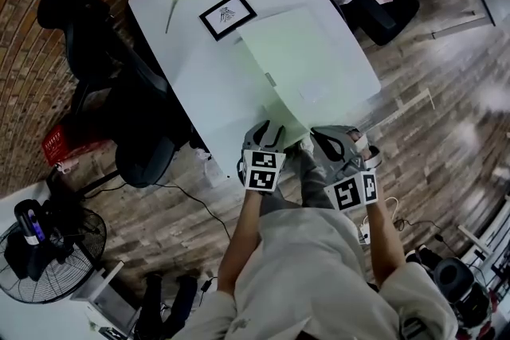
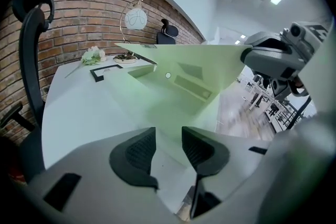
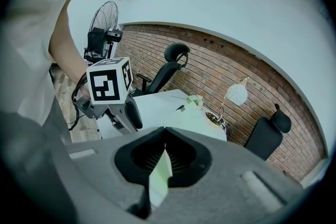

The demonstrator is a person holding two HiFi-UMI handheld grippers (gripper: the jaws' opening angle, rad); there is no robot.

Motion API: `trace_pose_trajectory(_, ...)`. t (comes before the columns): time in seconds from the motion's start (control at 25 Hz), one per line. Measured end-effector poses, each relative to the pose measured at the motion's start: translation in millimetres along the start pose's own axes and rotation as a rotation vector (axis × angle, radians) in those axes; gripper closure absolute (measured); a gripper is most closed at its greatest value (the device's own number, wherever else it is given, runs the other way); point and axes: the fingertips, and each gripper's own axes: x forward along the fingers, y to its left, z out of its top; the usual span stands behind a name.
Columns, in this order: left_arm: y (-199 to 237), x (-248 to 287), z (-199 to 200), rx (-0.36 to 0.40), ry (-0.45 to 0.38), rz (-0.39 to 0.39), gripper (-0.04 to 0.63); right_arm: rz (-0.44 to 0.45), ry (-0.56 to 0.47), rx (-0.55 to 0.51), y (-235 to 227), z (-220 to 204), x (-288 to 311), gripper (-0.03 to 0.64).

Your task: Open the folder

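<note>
Right tongs (image 3: 165, 162) pinched on cover edge of folder (image 1: 296, 60), edge mostly hidden between pads; left tongs (image 2: 167, 150) apart, gripping nothing.

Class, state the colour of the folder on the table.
Pale green; the folder shows best in the head view.

The wooden floor (image 1: 478, 123) is blurred near the right edge.
</note>
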Motion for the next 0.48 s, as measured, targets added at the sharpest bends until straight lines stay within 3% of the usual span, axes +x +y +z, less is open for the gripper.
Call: trace_pose_trajectory(0.48,-14.8,5.2,21.1,0.092,-0.017,-0.017,0.439,-0.119,-0.015,0.054,-29.2,3.7,-17.5,0.609)
